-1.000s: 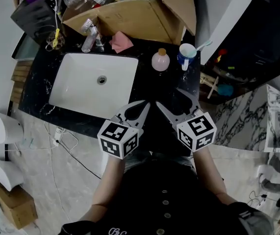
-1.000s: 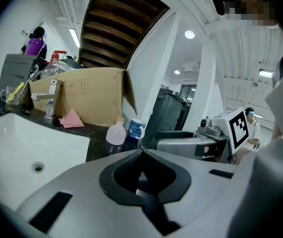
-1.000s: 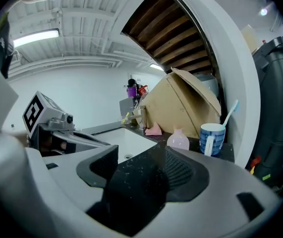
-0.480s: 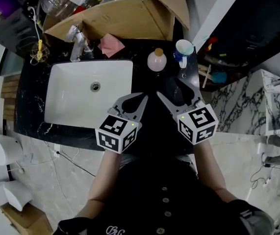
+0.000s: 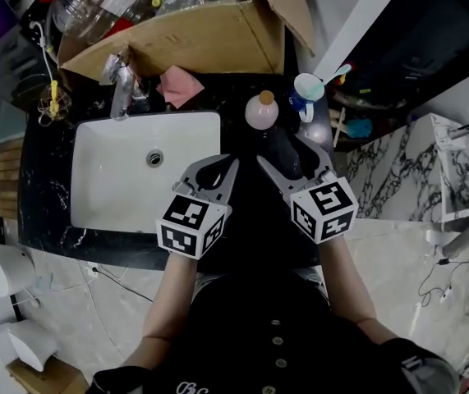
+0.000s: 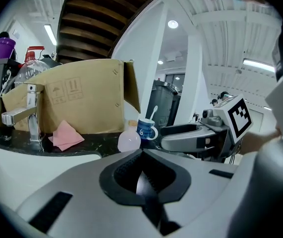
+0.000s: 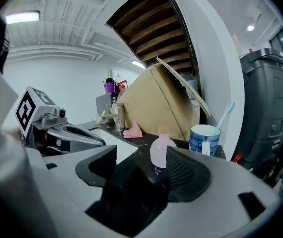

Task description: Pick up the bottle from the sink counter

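A round pink bottle (image 5: pixel 261 111) with a tan cap stands upright on the black counter (image 5: pixel 242 195), right of the sink. My right gripper (image 5: pixel 281 151) hovers just short of it, open and empty. In the right gripper view the bottle (image 7: pixel 159 150) shows between the spread pads (image 7: pixel 181 170) of that gripper (image 7: pixel 141 155), still ahead of them. My left gripper (image 5: pixel 231 163) hangs beside the right one over the sink's right rim, with its tips together. In the left gripper view its jaws (image 6: pixel 141 152) meet on nothing, and the bottle (image 6: pixel 129 142) stands ahead.
A blue mug (image 5: pixel 308 90) holding a toothbrush stands right of the bottle. Behind are a cardboard box (image 5: pixel 193 31), a pink cloth (image 5: pixel 181 86) and a chrome faucet (image 5: pixel 119 80). The white sink (image 5: pixel 111 195) lies to the left. The counter ends just past the mug.
Both grippers have moved forward over the counter and stand nearer the bottle. Neither has touched or taken anything.
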